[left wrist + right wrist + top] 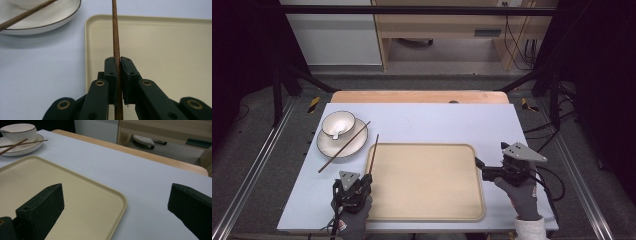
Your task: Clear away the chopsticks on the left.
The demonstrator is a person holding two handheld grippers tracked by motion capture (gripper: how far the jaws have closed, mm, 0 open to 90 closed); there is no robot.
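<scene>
Pale blue-white covering spreads over the worktop [422, 125], with a strip of bare wood showing along its far edge and a grey floor beyond. Nearest the person, at the lower left of the high view, the left claw [362, 181] is clamped on one brown chopstick [373, 154]; the left gripper view shows its two black jaws pressed against the stick from either side, the stick running straight away between them along the left rim of the tray. At the lower right, a gloved hand [519, 192] holds the right claw [482, 167] just beside the tray's right rim, and the right gripper view shows its jaws spread wide with nothing between them, one above the tray corner and the other above the worktop. Between the two claws lies the beige tray [427, 212], its inside bare. Farther off at the left sits a white plate [332, 145] with a dark rim, carrying a white bowl [338, 123], and a second chopstick [343, 147] lies slanted across the plate.
</scene>
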